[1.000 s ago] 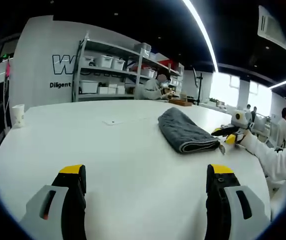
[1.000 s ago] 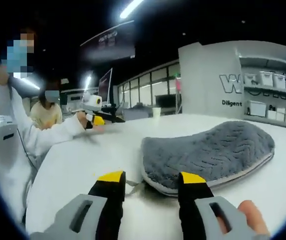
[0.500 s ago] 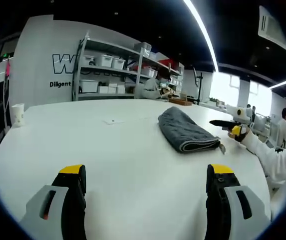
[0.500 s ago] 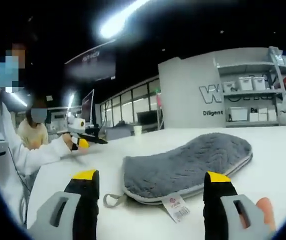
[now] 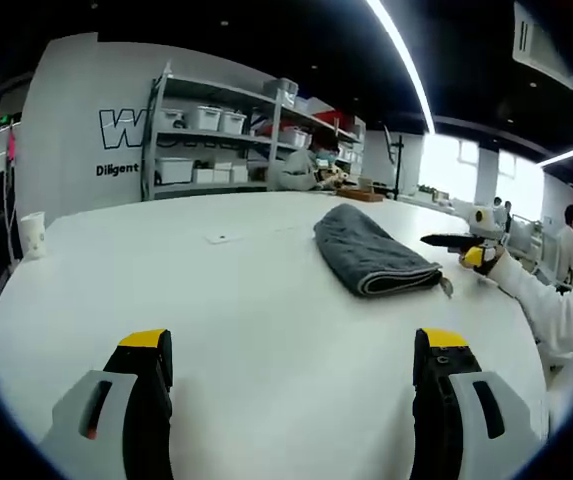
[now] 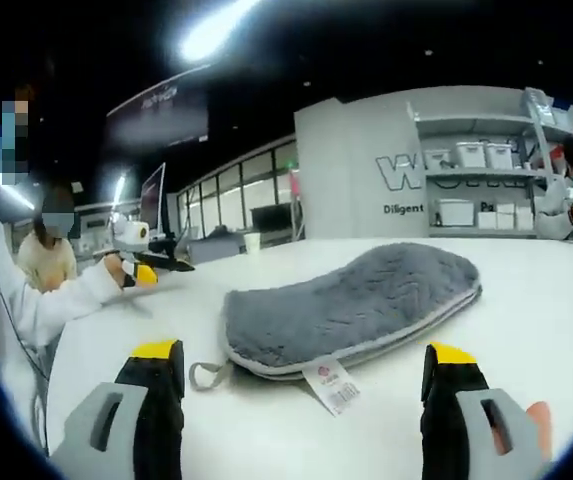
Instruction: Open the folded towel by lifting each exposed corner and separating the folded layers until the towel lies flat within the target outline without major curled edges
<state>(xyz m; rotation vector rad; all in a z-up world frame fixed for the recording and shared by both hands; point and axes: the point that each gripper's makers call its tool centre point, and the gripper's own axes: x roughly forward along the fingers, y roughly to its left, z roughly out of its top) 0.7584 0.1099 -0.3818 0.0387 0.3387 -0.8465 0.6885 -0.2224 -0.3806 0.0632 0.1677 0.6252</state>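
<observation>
A grey towel (image 5: 371, 255) lies folded into a long strip on the white table (image 5: 246, 300). It sits ahead and to the right of my left gripper (image 5: 294, 342), whose jaws stand wide apart above bare tabletop. Close in front of my right gripper (image 6: 304, 353) is the towel (image 6: 356, 300), showing a pale stacked edge, a white tag (image 6: 331, 385) and a hanging loop (image 6: 201, 375) at its near end. The right gripper's jaws are spread wide with nothing between them. The right gripper (image 5: 463, 243) hovers just off the towel's end. The left gripper (image 6: 144, 266) shows far left, held by a white sleeve.
A paper cup (image 5: 31, 235) stands near the table's left edge, and a small slip (image 5: 218, 238) lies mid-table. Shelving (image 5: 226, 140) with white bins lines the back wall. A seated person (image 6: 48, 255) is beyond the table edge. Bare tabletop surrounds the towel.
The right gripper's jaws have spread from narrow to wide and drawn back from the towel's near edge, so the tag and loop now show. The left gripper has barely moved.
</observation>
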